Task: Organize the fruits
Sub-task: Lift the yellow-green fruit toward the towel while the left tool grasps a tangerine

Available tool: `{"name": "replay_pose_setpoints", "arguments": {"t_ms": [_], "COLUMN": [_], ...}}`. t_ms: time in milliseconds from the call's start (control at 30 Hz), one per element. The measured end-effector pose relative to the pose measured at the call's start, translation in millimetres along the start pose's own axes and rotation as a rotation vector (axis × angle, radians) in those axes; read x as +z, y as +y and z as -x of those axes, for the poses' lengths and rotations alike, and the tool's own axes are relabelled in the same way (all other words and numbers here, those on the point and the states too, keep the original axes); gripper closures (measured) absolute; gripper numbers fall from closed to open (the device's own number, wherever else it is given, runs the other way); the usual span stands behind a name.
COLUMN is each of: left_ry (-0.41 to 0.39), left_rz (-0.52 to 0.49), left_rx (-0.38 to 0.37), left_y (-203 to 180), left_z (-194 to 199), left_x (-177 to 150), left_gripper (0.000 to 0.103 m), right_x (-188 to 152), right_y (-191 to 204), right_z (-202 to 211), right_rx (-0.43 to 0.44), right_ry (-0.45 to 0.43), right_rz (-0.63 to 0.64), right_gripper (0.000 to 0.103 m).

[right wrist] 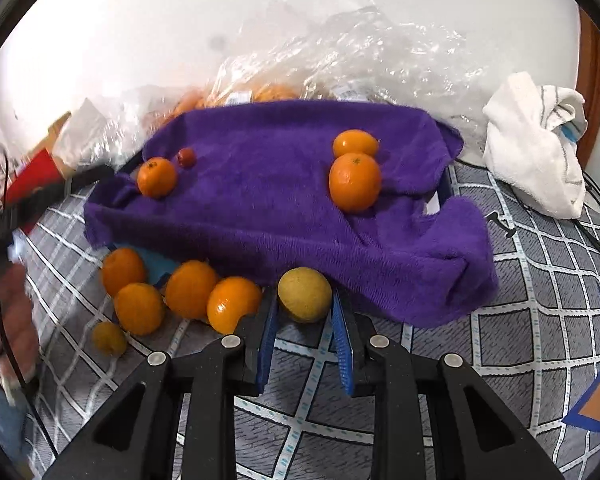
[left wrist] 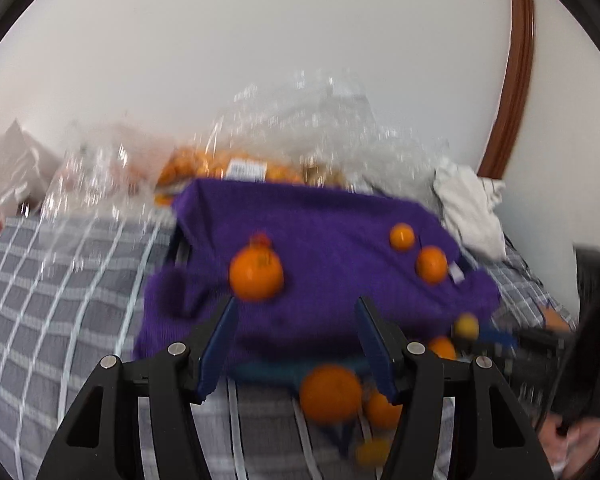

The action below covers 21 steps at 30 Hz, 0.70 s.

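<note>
Here, four fruits lie on the purple towel, six beside it.

A grey checked bedcover is being used as the work surface. A white crumpled cloth is lying at its far right, near a brown wooden frame. Black cables are trailing beside the cloth. A red box is partly showing at far left against the white wall.
</note>
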State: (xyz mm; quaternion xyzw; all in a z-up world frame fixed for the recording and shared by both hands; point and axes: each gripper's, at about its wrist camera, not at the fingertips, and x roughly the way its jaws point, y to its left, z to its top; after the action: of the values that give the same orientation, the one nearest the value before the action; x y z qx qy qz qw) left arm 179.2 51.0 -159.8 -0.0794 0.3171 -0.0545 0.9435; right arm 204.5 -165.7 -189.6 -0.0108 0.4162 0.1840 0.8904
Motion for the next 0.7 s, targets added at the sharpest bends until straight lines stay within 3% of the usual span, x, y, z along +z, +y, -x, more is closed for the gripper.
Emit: {"name": "replay_pose_setpoints", "arguments": {"t_ms": [167, 400, 467, 567, 700], "left_ry": [0.061, 0.125, 0.143, 0.154, 0.127], "left_rz": [0.018, -0.016, -0.008, 0.053, 0.075], "left_rx": [-0.019, -0.019, 0.005, -0.062, -0.069], "left_y": [-1.5, -15.4, -15.1, -8.7, -4.2], "left_z": [5.7, -11.5, -18.7, -22.7, -16.8], "left_x": [-30.2, -31.3, -29.6, -30.6, -32.8], "left_gripper": [0.045, 0.047, 0.057, 0.066, 0.066], "right_x": [3.1, 7.1, 7.4, 7.3, 6.8], "right_y": [-0.8, -5.9, -9.3, -14.3, -18.1], "right_z": [11.7, 17.3, 16.7, 17.3, 17.1], "right_rx": [0.027, 0.042, 0.039, 0.044, 0.041], "right_ry": [-0.048, -0.085, -0.085, -0.09, -0.095], "right_rz": [-0.011, -0.034, -0.048, -0.069, -0.088], "right_gripper": [0.076, 0.076, 0.076, 0.076, 0.076]}}
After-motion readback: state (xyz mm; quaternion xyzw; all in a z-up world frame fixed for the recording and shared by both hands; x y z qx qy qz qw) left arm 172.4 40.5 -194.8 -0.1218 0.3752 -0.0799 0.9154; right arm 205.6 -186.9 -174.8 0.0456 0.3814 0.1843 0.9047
